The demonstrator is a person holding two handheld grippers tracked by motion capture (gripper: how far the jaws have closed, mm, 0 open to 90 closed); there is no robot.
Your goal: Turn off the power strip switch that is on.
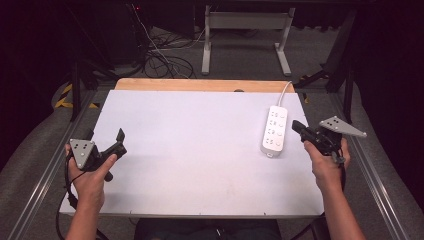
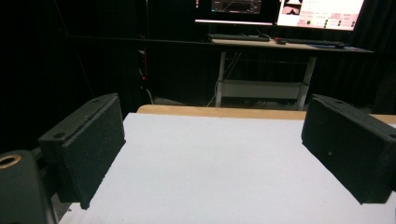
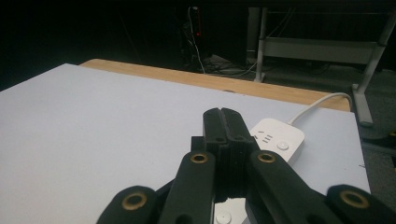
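Just beyond closed right tongs (image 3: 221, 114), seemingly untouched: power strip (image 3: 277, 138).

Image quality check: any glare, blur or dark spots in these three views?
High view: table evenly lit, no glare, dim surroundings. Left gripper view: black background, blown-out monitors, fingers slightly soft. Right gripper view: near fingers blurred, power strip fairly sharp.

No readable text, monitor screens (image 2: 322, 13) too blurred, power strip (image 1: 274, 130) markings illegible

I see a white worktop (image 1: 190, 150) with a wooden strip along its far edge; a white power strip (image 1: 275, 131) lies flat near its right side.
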